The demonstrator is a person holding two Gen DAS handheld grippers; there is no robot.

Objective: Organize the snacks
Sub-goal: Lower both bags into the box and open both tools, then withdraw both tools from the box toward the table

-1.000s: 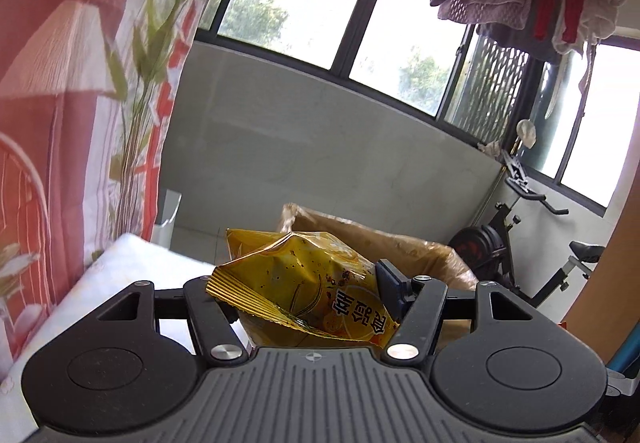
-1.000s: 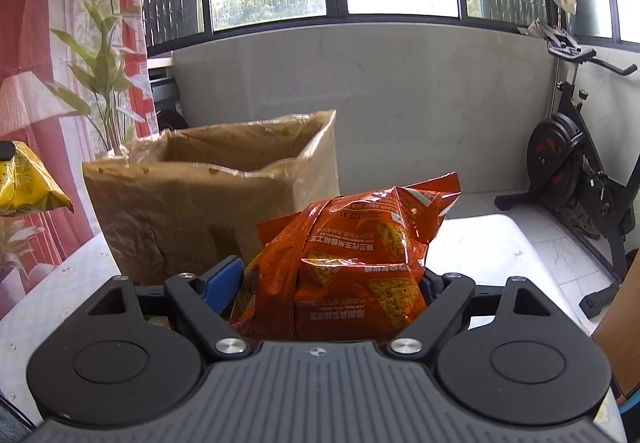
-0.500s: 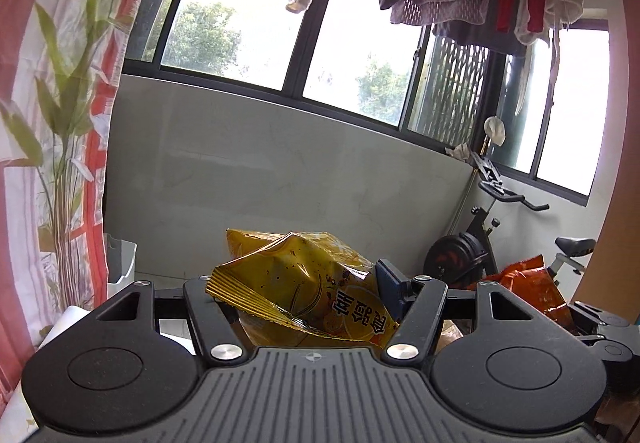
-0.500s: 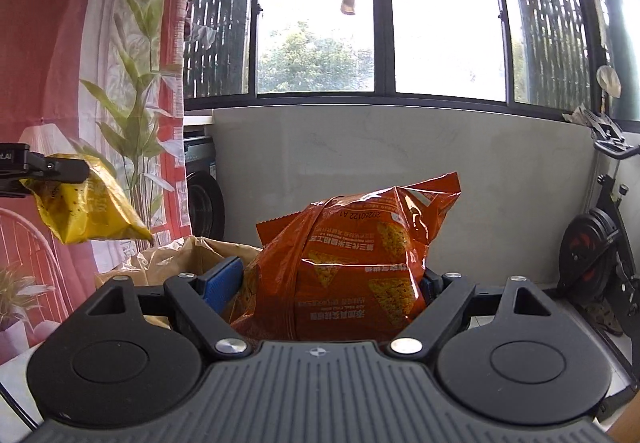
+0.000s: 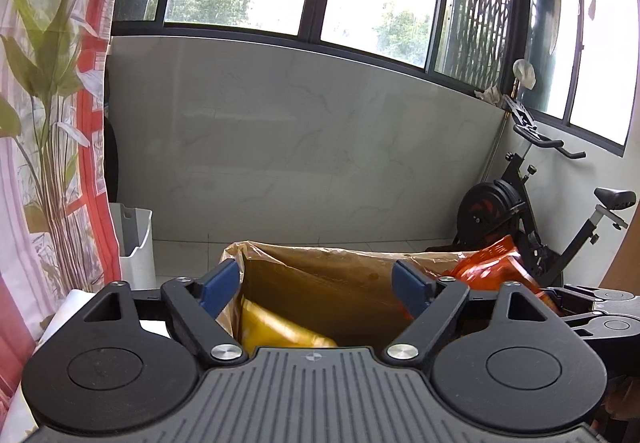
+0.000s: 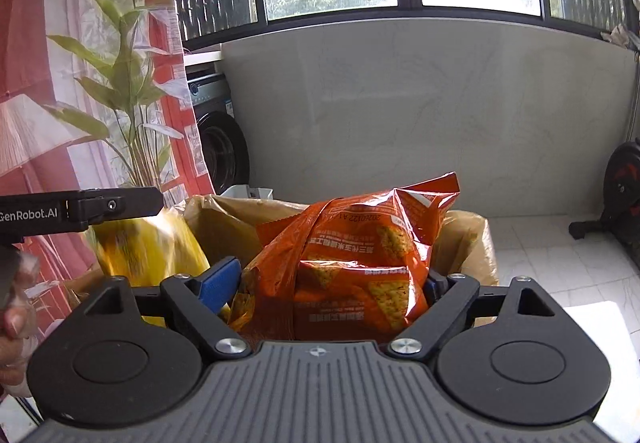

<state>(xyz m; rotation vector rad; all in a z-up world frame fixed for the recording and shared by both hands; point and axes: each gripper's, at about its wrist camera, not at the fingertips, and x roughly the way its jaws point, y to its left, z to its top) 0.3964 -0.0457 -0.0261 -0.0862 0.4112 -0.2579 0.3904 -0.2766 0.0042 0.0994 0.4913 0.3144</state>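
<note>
left gripper point(image 5: 316, 285) wide, just opened, yellow bag point(image 5: 280, 327) loose below — right gripper point(image 6: 332, 285) gripping orange bag point(image 6: 352, 267)

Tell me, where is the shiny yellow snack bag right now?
In the left wrist view, the shiny yellow snack bag sits low inside the brown paper bag, against its left wall, below the open left hand-held gripper.

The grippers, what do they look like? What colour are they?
Both look alike. The left gripper and the right gripper are black, with a ribbed grey plate in front, two round black discs, silver screws and blue finger pads. Seen from the side, the left one carries white lettering, GenRobot.AI.
</note>
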